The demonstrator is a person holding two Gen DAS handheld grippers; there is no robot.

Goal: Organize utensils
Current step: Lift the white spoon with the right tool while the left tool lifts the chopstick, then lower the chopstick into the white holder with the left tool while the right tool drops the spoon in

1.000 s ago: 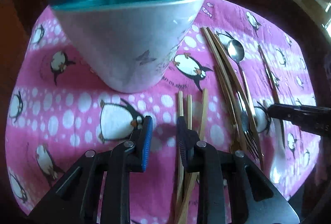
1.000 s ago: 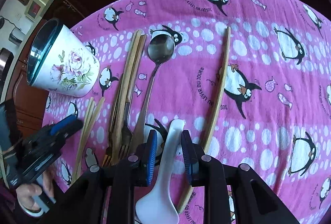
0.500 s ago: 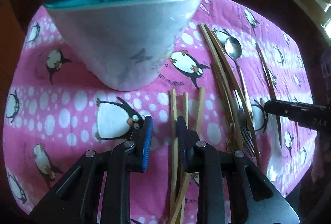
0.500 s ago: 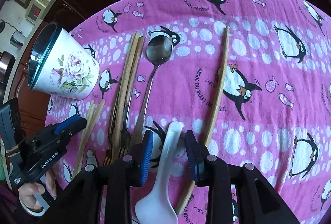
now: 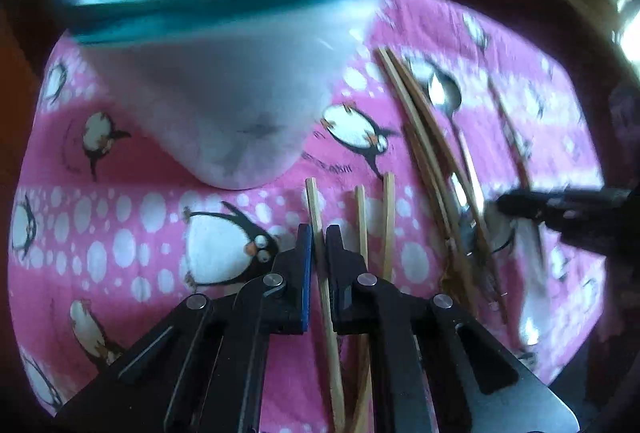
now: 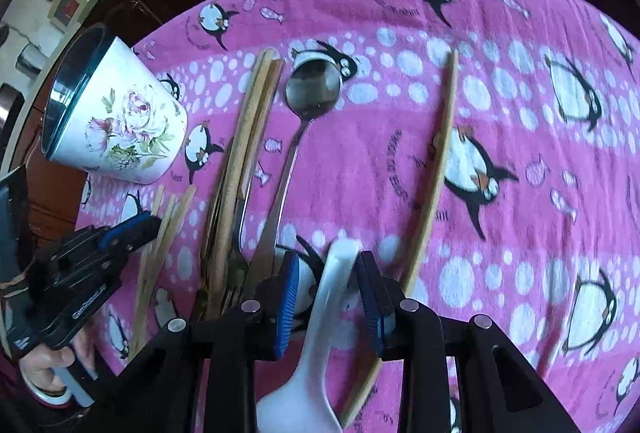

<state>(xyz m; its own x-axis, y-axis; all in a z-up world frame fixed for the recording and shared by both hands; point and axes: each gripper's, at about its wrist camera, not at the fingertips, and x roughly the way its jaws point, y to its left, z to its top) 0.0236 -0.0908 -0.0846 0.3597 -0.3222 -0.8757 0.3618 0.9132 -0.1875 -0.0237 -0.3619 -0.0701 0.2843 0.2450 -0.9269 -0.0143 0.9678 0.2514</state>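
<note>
Clamping a thin pale bamboo chopstick [image 5: 318, 217], left tool [image 5: 319, 233], right tool [image 6: 327, 269] closing around white spoon [image 6: 320, 333]

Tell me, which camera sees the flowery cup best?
The right wrist view: the flowery cup shows whole and sharp, with its pink roses and blue rim. The left wrist view shows it close, blurred, its top cut off, no flowers visible.

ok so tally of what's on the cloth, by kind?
Short wooden sticks: 3
Long wooden sticks: 3
Metal spoon: 1
White spoon: 1
Fork: at least 1, the bundle hides any others
Floral cup: 1
Total: at least 10
</note>
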